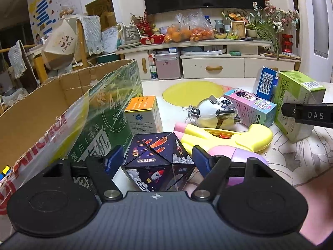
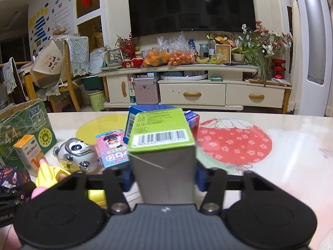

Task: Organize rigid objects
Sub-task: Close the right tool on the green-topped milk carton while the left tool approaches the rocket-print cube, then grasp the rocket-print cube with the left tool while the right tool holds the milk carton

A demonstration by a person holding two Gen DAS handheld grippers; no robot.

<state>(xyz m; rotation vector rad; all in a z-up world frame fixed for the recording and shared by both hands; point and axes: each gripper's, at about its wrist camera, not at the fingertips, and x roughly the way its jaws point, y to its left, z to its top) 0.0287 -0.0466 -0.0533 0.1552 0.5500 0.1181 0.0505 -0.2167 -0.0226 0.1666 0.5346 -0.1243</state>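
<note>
Cardboard green box (image 2: pixel 161 145) clamped by right gripper (image 2: pixel 164 177) | left gripper (image 1: pixel 156 158) apart, seemingly straddling faceted cube (image 1: pixel 158 160)

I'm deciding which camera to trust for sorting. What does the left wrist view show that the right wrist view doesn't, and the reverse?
Only the left wrist view: the open brown cardboard carton's inside and the left gripper straddling the dark space-print folding cube.

Only the right wrist view: the red flowered balloon print on the tablecloth.

Both: the green medicine box between the right gripper's pads, the panda toy, and the pink cartoon box.

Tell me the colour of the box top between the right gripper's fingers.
Green box top, clearest in right wrist view.
</note>
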